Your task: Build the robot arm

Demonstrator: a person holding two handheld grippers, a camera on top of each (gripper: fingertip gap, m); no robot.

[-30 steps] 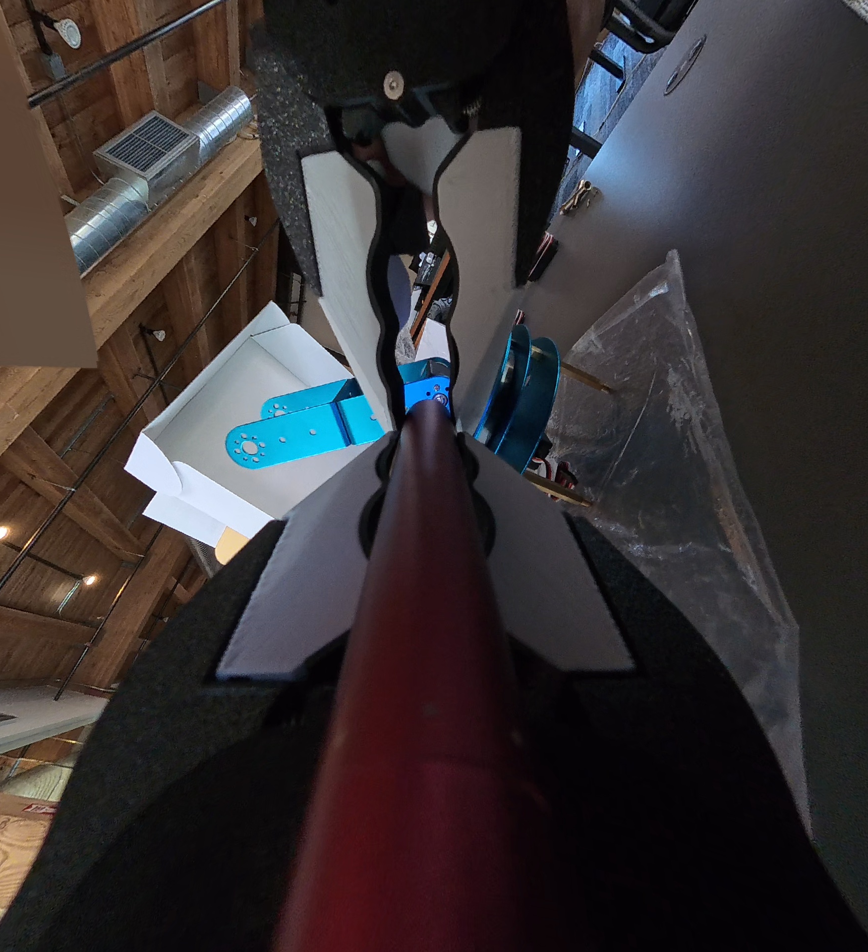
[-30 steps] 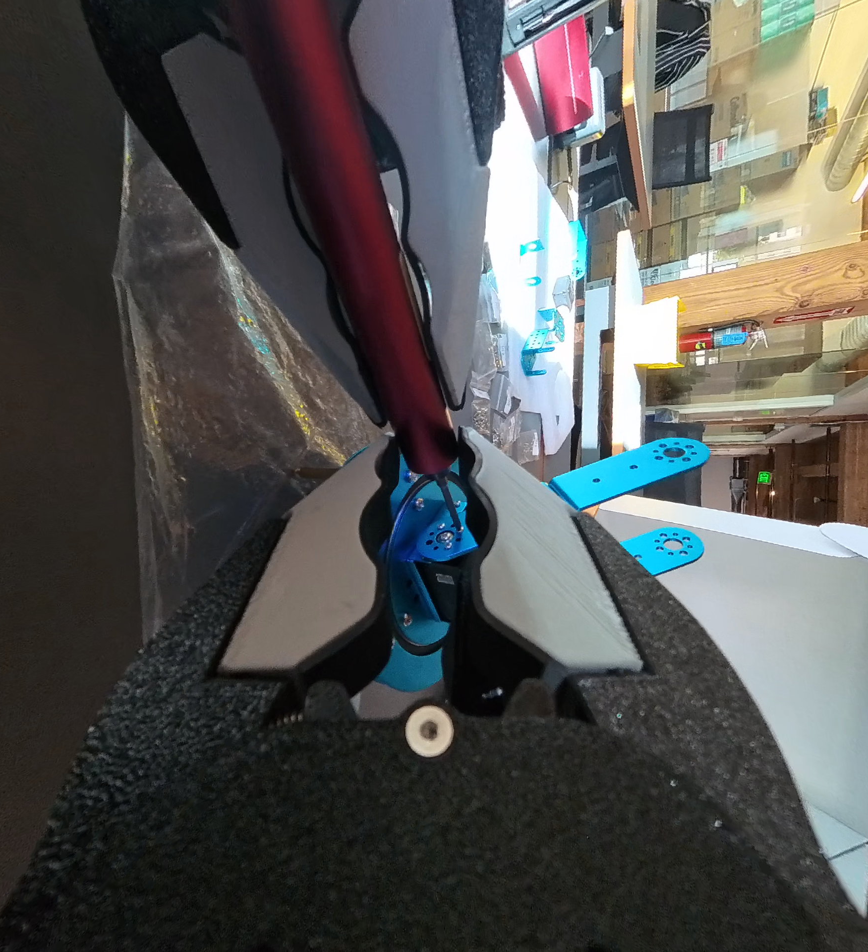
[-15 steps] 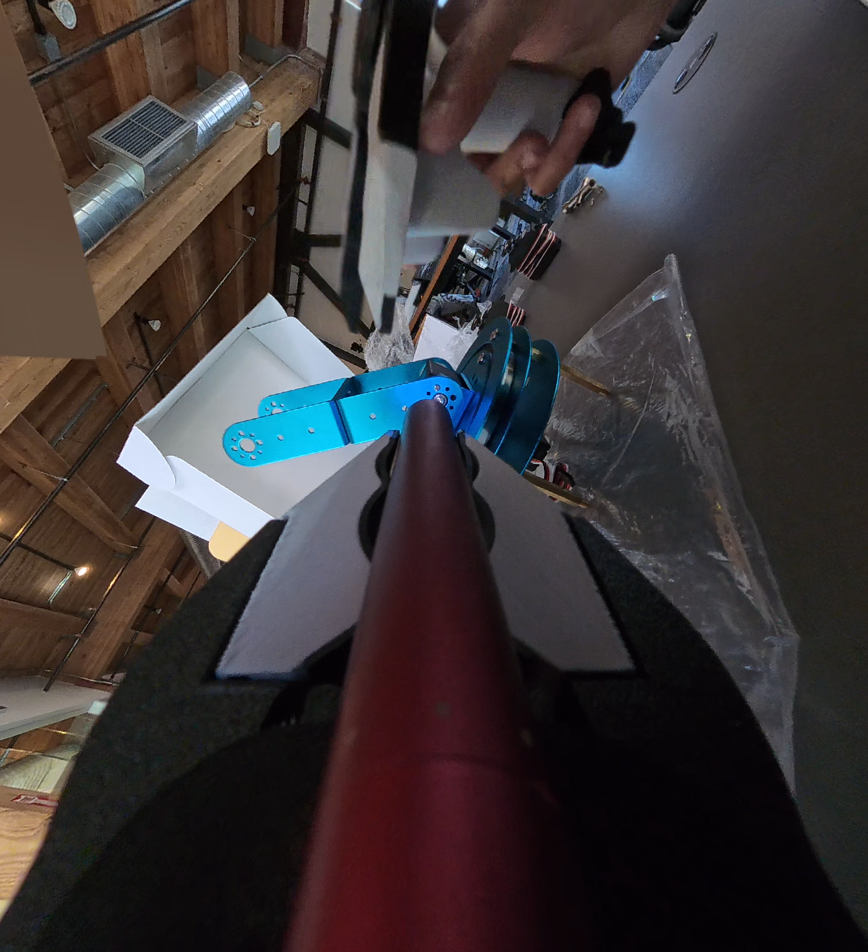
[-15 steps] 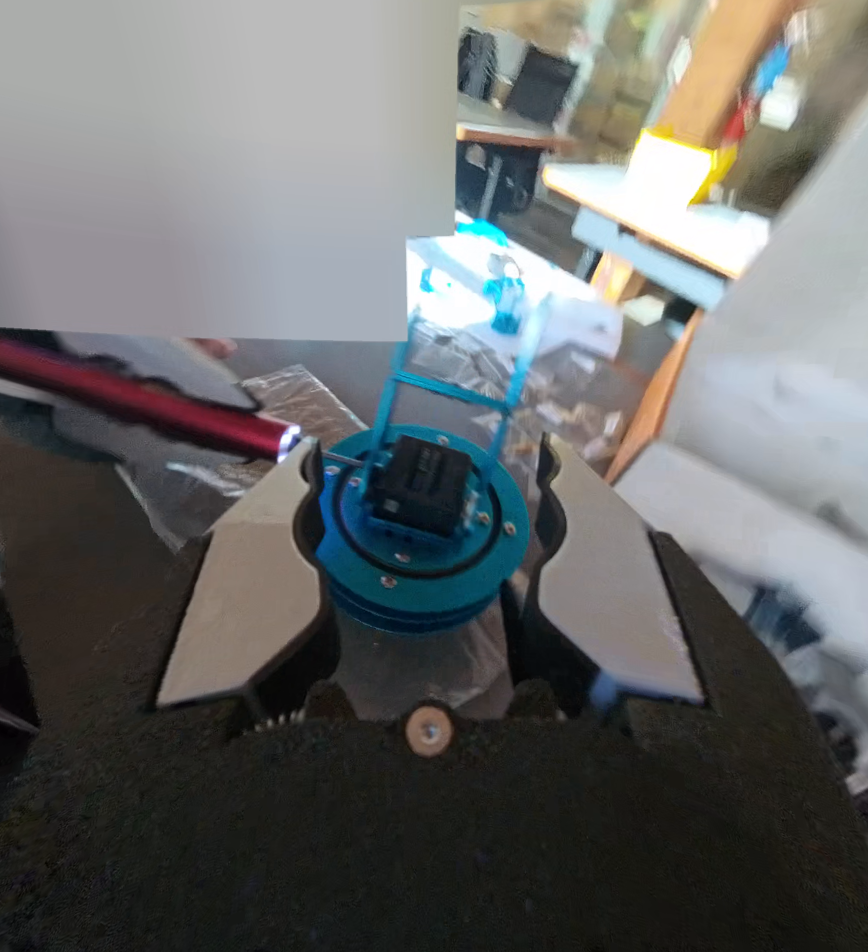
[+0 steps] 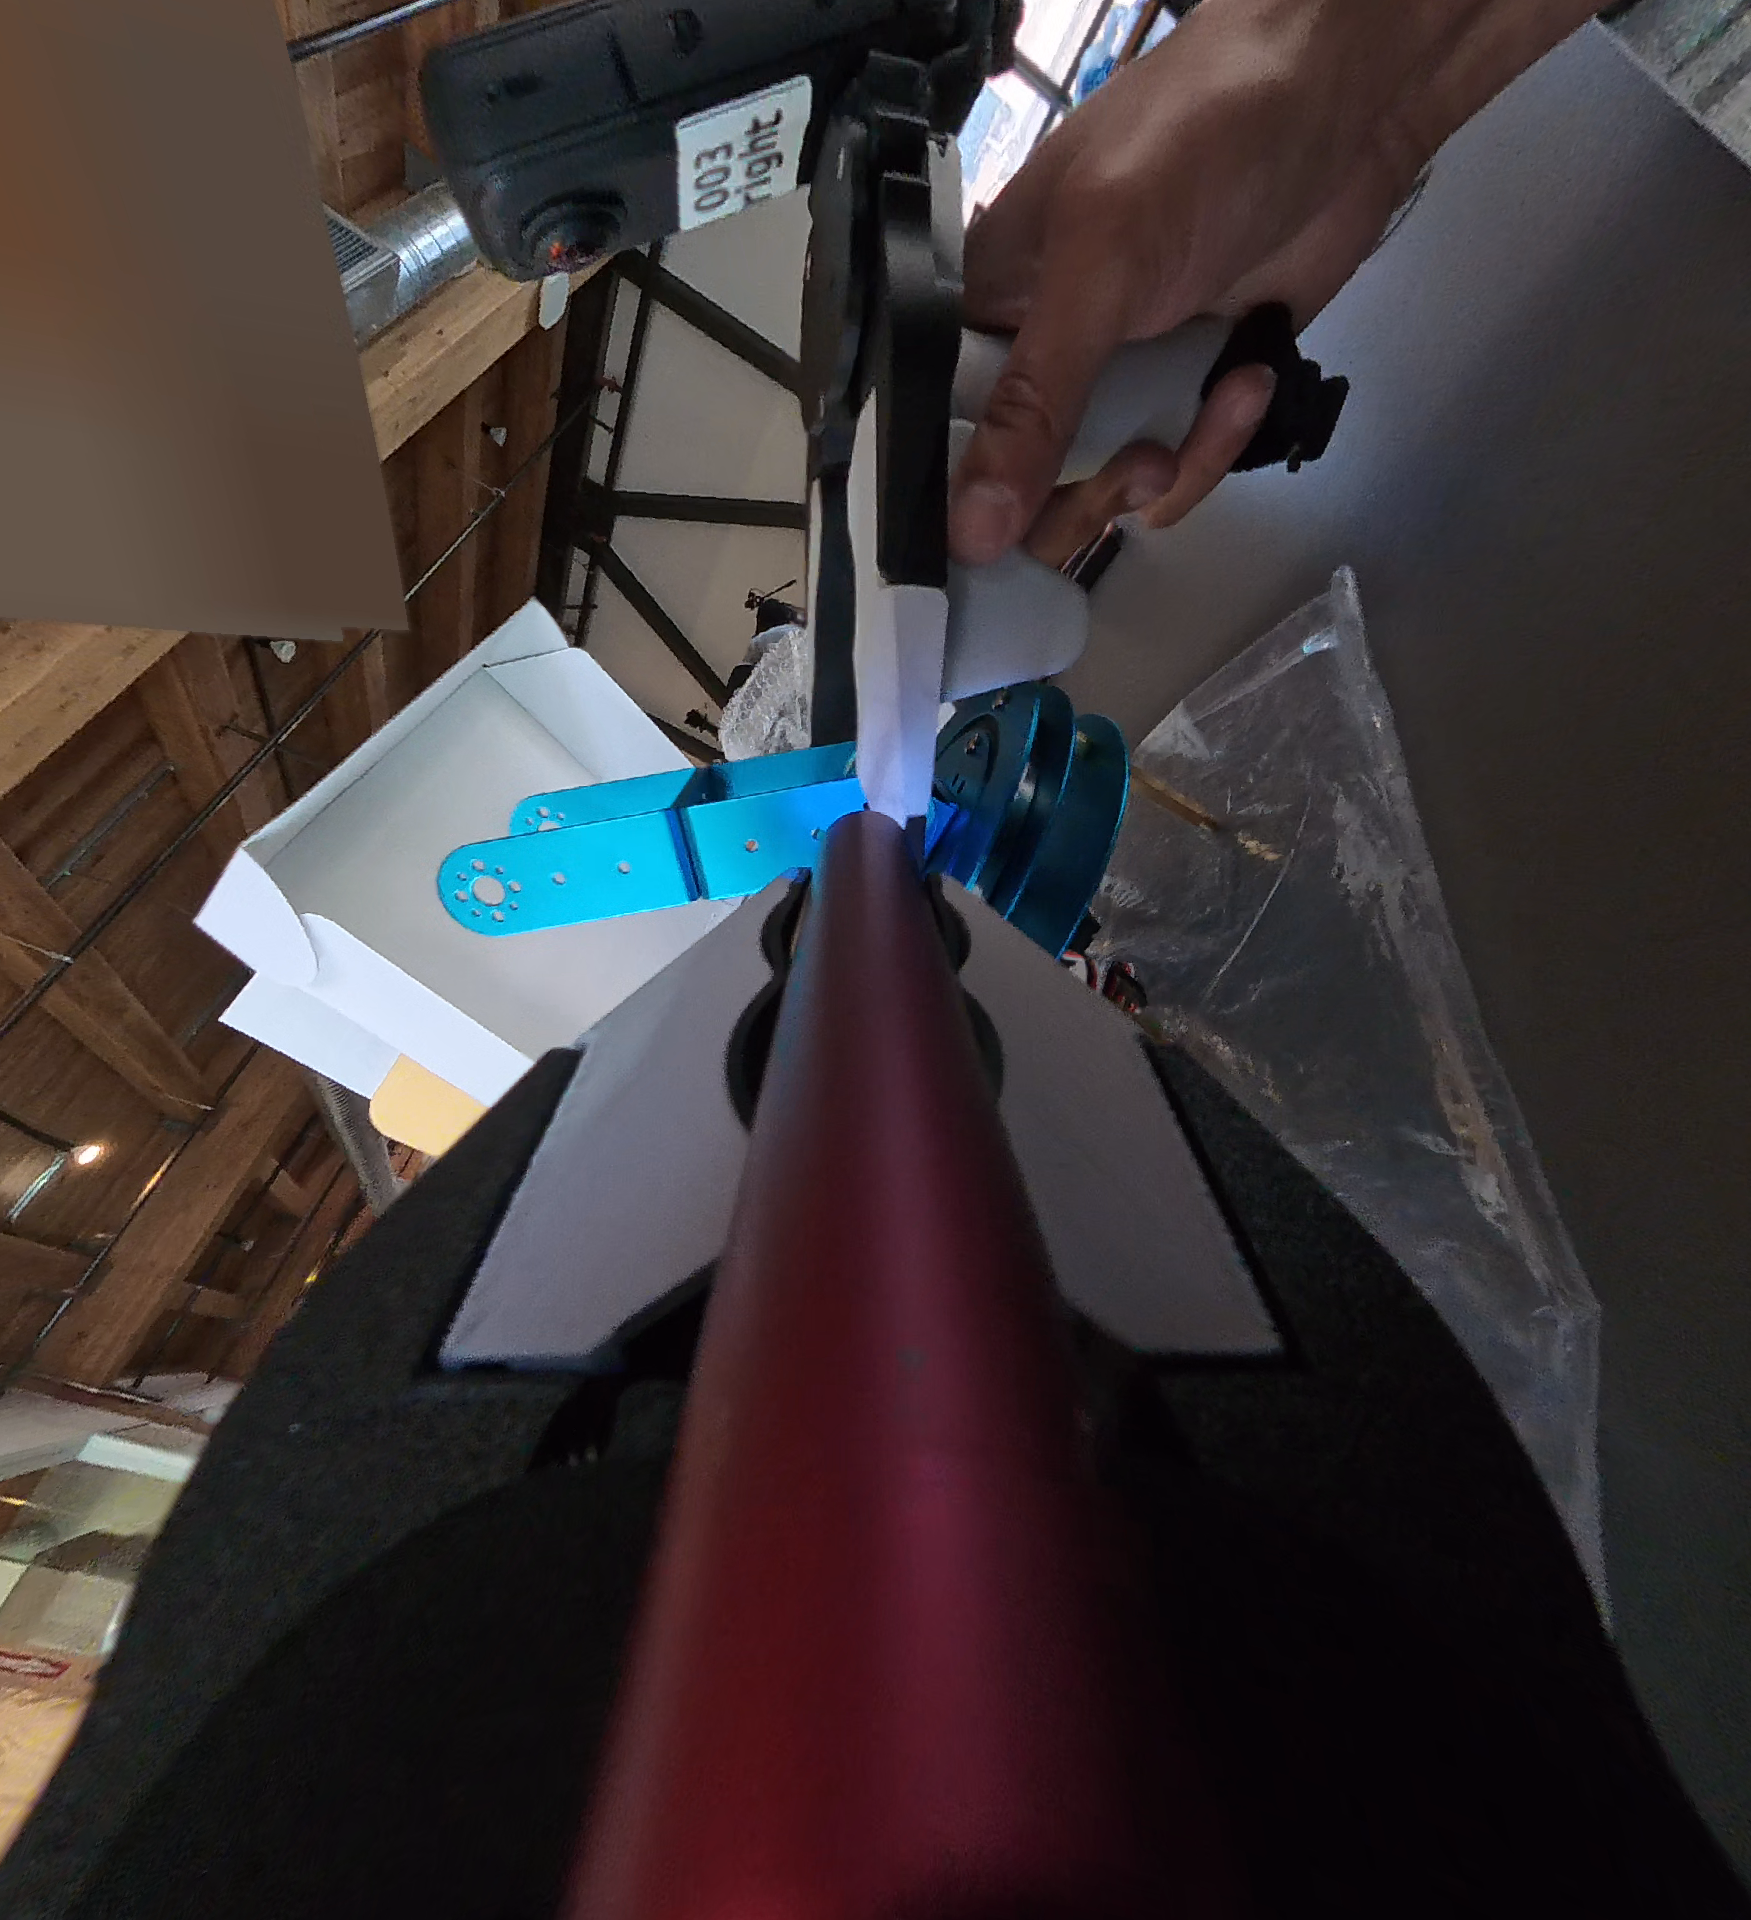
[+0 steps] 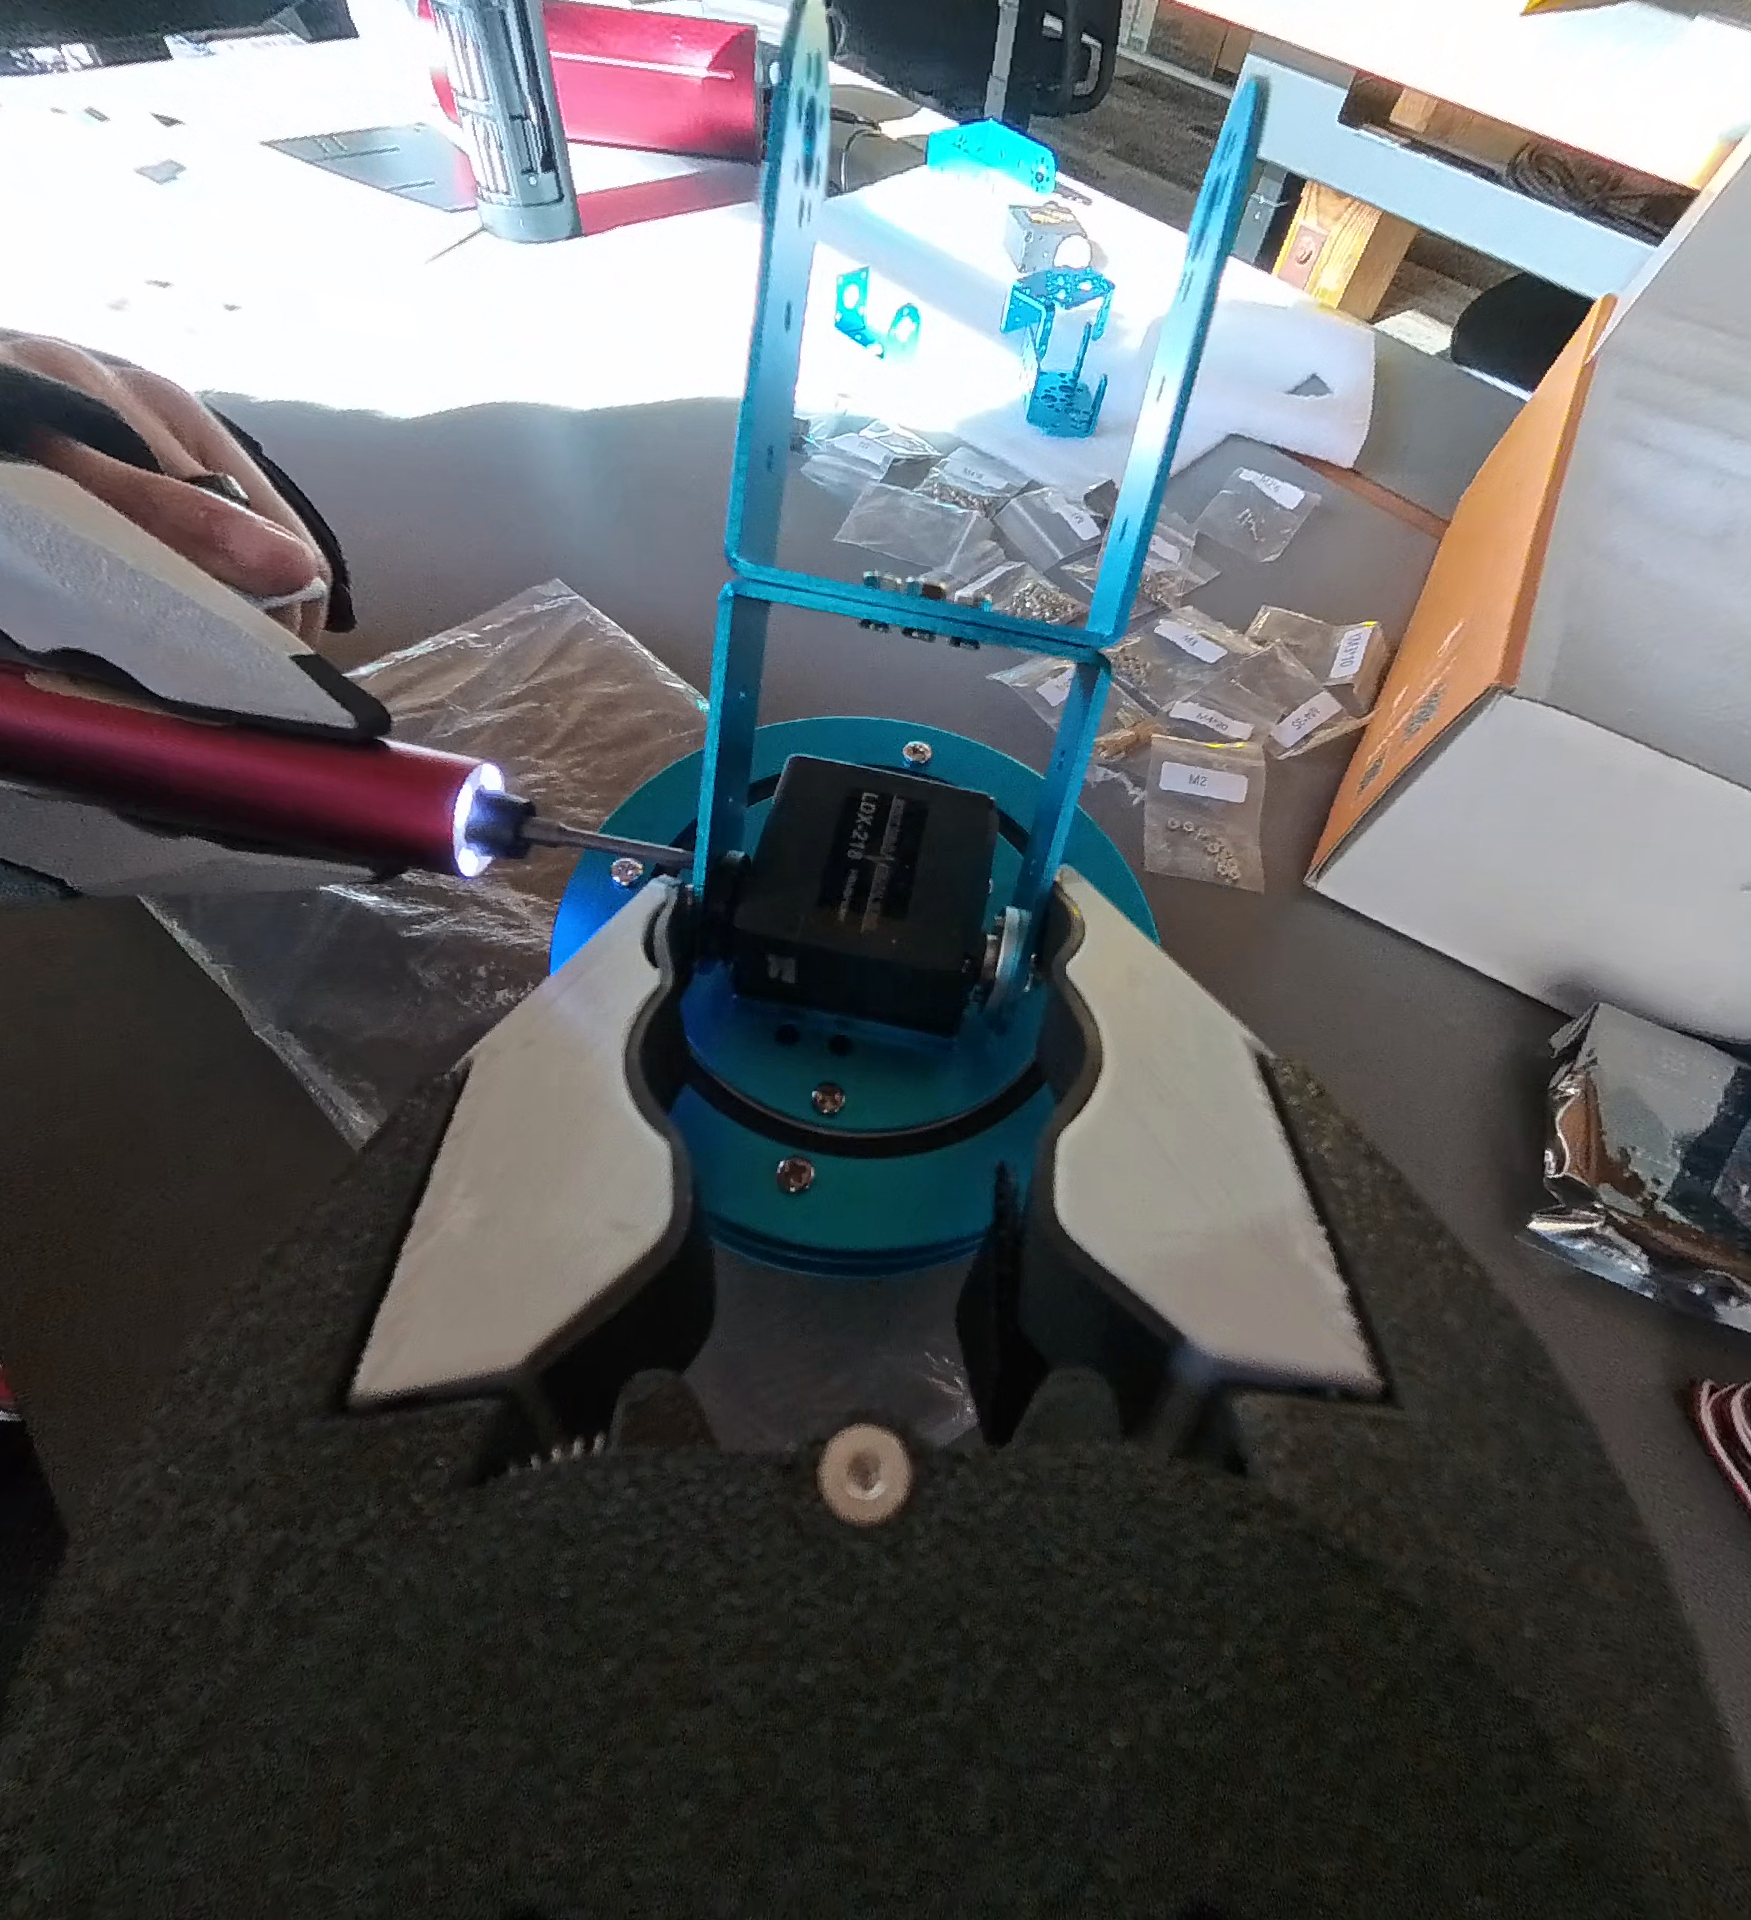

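My left gripper [image 5: 866, 894] is shut on a red powered screwdriver [image 5: 881, 1247]. In the right wrist view the screwdriver [image 6: 227, 769] comes in from the left, its tip light on and its bit against the lower left leg of a tall blue U-bracket [image 6: 777, 364]. The bracket stands on a round blue base [image 6: 829, 1174] and straddles a black servo [image 6: 860, 894]. My right gripper [image 6: 866, 904] reaches over the base, its fingertips pressed on both sides of the bracket's foot. It also shows in the left wrist view [image 5: 892, 727], held by a hand.
A clear plastic bag [image 6: 497, 748] lies under and left of the base on the dark table [image 6: 123, 1091]. Several small bags of screws [image 6: 1110, 644] lie behind. A white and orange box [image 6: 1629, 727] stands right, a silver foil bag [image 6: 1702, 1174] near it. Blue parts [image 6: 1058, 332] stand far back.
My right gripper has swung from beside the screwdriver to over the base, and its fingers have narrowed onto the bracket's foot. My left gripper and the screwdriver have stayed almost still.
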